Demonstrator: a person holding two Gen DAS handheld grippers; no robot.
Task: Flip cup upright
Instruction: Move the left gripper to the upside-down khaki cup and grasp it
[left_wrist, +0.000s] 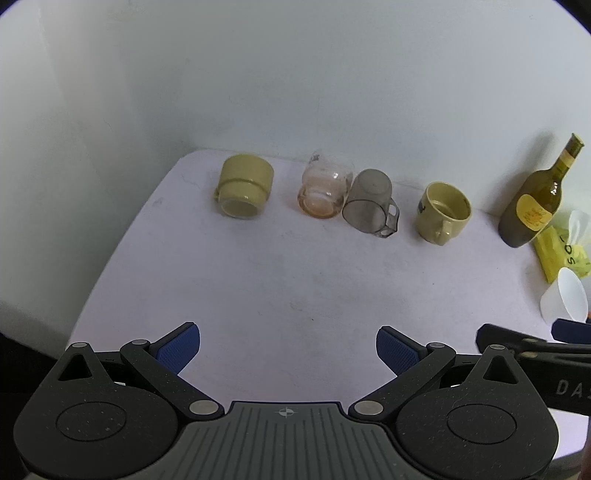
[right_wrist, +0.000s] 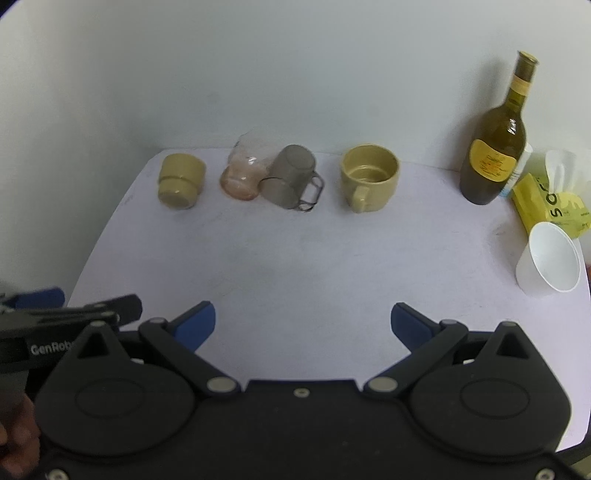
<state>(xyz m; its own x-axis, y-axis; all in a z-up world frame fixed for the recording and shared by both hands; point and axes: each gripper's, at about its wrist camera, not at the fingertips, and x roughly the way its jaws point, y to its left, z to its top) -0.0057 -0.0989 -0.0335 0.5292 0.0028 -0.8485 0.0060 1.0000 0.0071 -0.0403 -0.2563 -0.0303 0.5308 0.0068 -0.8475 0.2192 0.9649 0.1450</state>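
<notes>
Left gripper (left_wrist: 288, 349): we read its blue-padded fingers (left_wrist: 179, 347) as spread wide with nothing between them, hovering over the near edge of the table (left_wrist: 295, 280)
Right gripper (right_wrist: 303, 326): we read its blue fingers (right_wrist: 195, 326) as spread wide too, gripping nothing, held just beside the left gripper over the same near edge
Landmark: we place everything below relative to the upright mug (left_wrist: 443, 212), a yellow-green mug standing mouth up near the back of the table, handle toward us
Grey cup (left_wrist: 371, 203): we see this smoky transparent cup lying on its side just left of the upright mug, mouth toward us and its handle on the side facing the upright mug
Pink glass (left_wrist: 325, 188): we see a clear pinkish glass on its side, further left of the upright mug, touching the grey cup
Tipped mug (left_wrist: 243, 186): we see a second yellow-green mug lying on its side, furthest left of the upright mug, apart from the pink glass, mouth toward us
Bottle (right_wrist: 493, 147): we see a dark olive bottle with a yellow label standing upright to the right of the upright mug, close to the wall (right_wrist: 295, 74)
Tissue pack (right_wrist: 554, 201): we see a yellow pack with white tissue protruding, right of the upright mug, beyond the bottle
Paper cup (right_wrist: 550, 258): we see a white cup standing to the right of the upright mug and nearer to us, in front of the tissue pack
</notes>
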